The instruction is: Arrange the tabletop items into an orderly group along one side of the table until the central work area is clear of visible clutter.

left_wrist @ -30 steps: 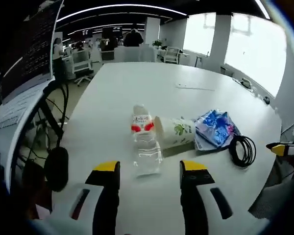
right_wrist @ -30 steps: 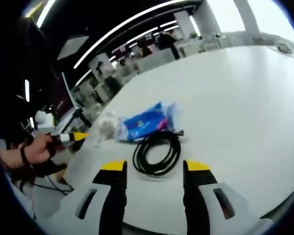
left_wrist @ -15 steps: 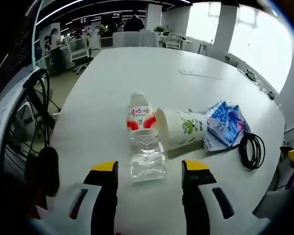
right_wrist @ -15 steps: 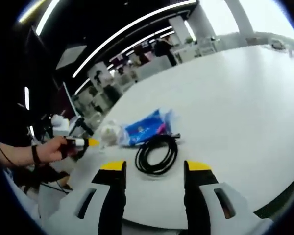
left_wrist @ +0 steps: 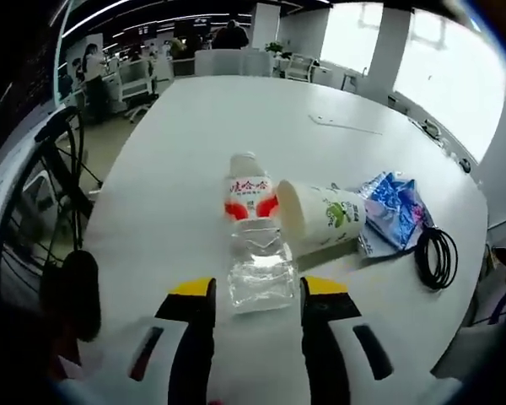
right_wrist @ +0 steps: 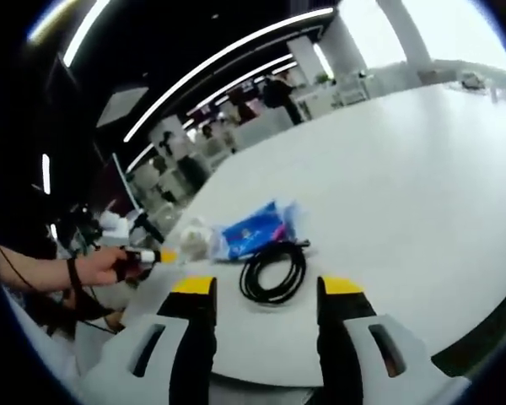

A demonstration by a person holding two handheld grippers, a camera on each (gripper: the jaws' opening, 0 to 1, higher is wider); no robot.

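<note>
A clear plastic bottle [left_wrist: 255, 246] with a red and white label lies on the white table [left_wrist: 177, 152], its base toward me. My left gripper [left_wrist: 257, 291] is open, and the bottle's base sits between its yellow tips. A paper cup [left_wrist: 325, 218] lies on its side against the bottle. Right of the cup are a blue packet [left_wrist: 396, 211] and a coiled black cable [left_wrist: 436, 257]. My right gripper [right_wrist: 266, 291] is open with nothing in it, just short of the cable [right_wrist: 274, 272]. Beyond the cable is the packet [right_wrist: 253, 229]. A hand holds the left gripper [right_wrist: 148, 255] at the left.
A thin white strip [left_wrist: 346, 125] lies far back on the table. Black cables and a stand [left_wrist: 63, 177] hang off the table's left side. The table's near edge [right_wrist: 337, 337] runs just under my right jaws. Office chairs and desks [left_wrist: 228, 63] stand beyond.
The left gripper has moved in on the bottle and its jaws have narrowed around the bottle's base. The right gripper has drawn back a little from the cable, staying open.
</note>
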